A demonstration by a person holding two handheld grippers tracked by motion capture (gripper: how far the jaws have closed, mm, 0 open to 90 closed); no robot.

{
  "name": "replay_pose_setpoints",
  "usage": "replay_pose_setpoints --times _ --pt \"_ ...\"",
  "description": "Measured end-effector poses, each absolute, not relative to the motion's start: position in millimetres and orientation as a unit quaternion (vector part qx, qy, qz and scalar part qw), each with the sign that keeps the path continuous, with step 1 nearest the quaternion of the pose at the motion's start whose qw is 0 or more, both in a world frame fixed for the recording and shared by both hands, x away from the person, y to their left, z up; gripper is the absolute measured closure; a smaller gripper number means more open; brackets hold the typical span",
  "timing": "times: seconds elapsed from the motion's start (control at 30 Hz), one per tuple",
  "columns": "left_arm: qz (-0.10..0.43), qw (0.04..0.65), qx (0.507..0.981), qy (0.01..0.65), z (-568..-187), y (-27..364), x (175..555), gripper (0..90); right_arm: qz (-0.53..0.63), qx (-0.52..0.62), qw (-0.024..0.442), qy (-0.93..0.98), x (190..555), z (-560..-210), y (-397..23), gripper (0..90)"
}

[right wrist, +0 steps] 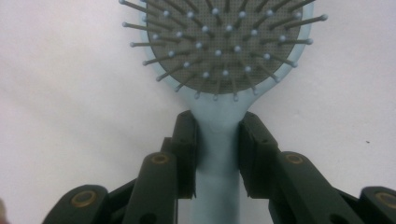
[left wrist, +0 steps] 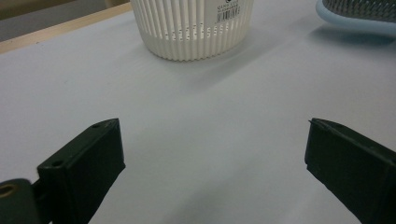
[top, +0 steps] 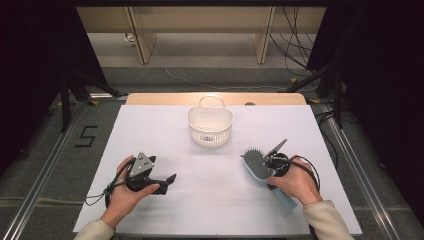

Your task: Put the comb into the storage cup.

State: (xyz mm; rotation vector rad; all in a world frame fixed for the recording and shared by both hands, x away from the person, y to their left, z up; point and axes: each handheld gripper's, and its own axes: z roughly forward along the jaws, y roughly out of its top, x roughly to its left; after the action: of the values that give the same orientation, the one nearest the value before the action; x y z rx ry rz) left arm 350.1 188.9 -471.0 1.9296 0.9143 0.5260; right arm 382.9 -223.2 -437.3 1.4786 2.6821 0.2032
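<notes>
A light blue hairbrush [top: 257,164] lies bristles up on the white table at the right, its handle running back under the person's right hand. My right gripper [right wrist: 217,140] is shut on the hairbrush [right wrist: 219,56] at the neck, just below the bristle pad, one jaw on each side of the handle. My left gripper [top: 169,181] rests low over the table at the left, open, its jaws wide apart with bare table between them [left wrist: 212,154]. A white slatted basket [top: 210,125] with a loop handle stands at the middle back of the table.
The basket [left wrist: 194,28] stands ahead of the left gripper, with the hairbrush's head [left wrist: 359,16] at the upper right of that view. The white table cover [top: 210,200] ends at a wooden edge [top: 150,98] at the back. Cables and stand legs lie on the floor beyond.
</notes>
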Motion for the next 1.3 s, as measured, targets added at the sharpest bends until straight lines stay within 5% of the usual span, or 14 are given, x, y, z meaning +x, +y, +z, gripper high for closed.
replay_pose_setpoints --times 1.3 --pt "0.214 0.455 0.781 0.370 -471 189 350 4.0 0.208 0.486 0.099 0.843 379 -415 -230 70.5"
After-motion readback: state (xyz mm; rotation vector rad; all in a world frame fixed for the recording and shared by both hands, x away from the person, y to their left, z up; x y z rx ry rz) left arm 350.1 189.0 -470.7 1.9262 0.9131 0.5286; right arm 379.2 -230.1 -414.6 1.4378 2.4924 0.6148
